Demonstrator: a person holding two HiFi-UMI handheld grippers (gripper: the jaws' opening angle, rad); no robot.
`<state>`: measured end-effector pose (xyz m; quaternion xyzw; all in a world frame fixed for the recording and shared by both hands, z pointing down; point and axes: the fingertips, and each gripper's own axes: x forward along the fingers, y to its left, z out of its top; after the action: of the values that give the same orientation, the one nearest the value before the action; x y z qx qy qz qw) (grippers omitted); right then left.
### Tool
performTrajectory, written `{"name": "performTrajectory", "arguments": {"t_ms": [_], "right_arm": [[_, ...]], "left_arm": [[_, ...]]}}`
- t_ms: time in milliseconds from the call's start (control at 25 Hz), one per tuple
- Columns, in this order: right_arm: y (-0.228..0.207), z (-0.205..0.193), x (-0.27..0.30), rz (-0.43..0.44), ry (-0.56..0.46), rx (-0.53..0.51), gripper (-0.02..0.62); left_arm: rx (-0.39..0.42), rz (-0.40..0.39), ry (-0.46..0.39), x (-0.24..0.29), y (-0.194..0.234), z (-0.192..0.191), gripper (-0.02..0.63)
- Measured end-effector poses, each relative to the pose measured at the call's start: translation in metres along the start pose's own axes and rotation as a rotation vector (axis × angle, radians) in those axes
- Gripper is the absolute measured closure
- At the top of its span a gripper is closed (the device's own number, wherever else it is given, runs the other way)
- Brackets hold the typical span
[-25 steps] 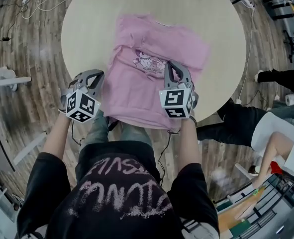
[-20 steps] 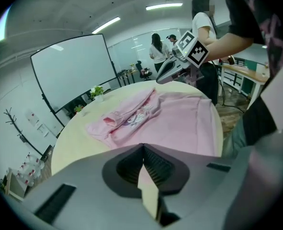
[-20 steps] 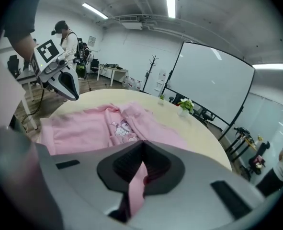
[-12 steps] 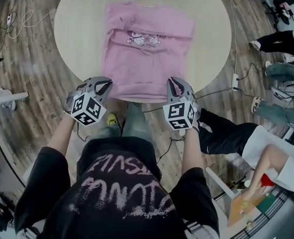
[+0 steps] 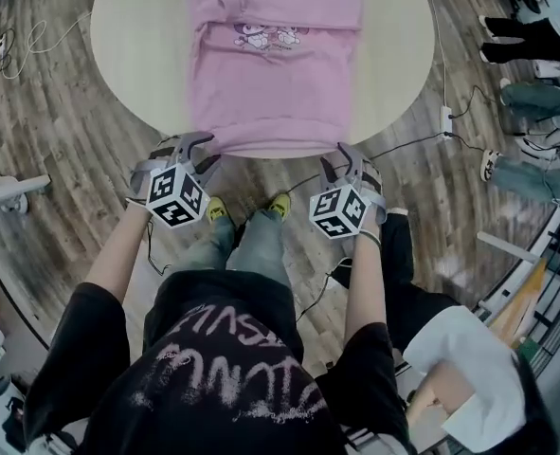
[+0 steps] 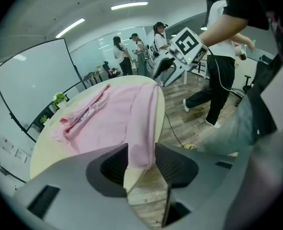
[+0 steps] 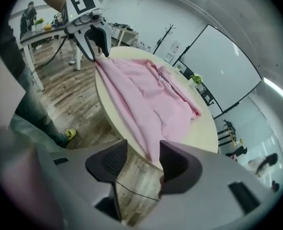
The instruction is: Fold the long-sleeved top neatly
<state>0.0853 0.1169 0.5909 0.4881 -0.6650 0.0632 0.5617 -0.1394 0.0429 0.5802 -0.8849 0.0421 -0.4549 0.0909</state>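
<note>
Left gripper point(image 5: 201, 150) and right gripper point(image 5: 341, 159) have just sprung wide, the pink long-sleeved fabric top's point(image 5: 275, 64) hem loose between their jaws.

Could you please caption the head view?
Left gripper and right gripper, jaws just opened, with hem corners of the pink top between them.

I count one pink top point(image 5: 273, 64), one round table point(image 5: 137, 55), one small potted plant point(image 6: 60, 99), two yellow shoes point(image 5: 280, 204) and one wall whiteboard point(image 6: 31, 85).
</note>
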Motion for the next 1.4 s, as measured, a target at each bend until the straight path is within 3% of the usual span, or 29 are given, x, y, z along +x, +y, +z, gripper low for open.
{"name": "performTrajectory", "arguments": {"t_ms": [240,400,520,640,840,1000,1200,1400], "right_arm": [[-0.004,-0.005,0.016,0.081,-0.028,-0.123,0.374],[0.0,-0.005,0.017,0.154,-0.079,-0.178,0.384],[0.003,-0.007,0.017,0.202,-0.092,-0.225,0.418],[0.006,-0.009,0.017,0.228,-0.116,-0.244,0.475],[0.009,-0.01,0.017,0.188,-0.124,-0.276,0.571],[0.008,-0.014,0.004,0.17,-0.128,-0.25,0.572],[0.04,-0.041,-0.027,0.132,-0.143,-0.251,0.572],[0.047,-0.037,-0.054,0.179,-0.129,-0.279,0.572]], "left_arm": [[0.017,-0.011,0.085,0.016,-0.002,-0.011,0.436],[0.023,-0.04,0.136,0.017,-0.012,-0.011,0.511],[0.04,-0.02,0.169,0.016,-0.015,-0.007,0.555],[0.039,-0.009,0.192,0.012,-0.015,-0.007,0.557],[0.045,0.01,0.2,-0.001,-0.017,-0.013,0.558],[0.081,0.01,0.202,-0.01,-0.027,-0.014,0.558],[0.092,0.015,0.181,-0.018,-0.071,-0.023,0.558],[0.078,-0.106,0.203,-0.035,-0.083,-0.022,0.558]]}}
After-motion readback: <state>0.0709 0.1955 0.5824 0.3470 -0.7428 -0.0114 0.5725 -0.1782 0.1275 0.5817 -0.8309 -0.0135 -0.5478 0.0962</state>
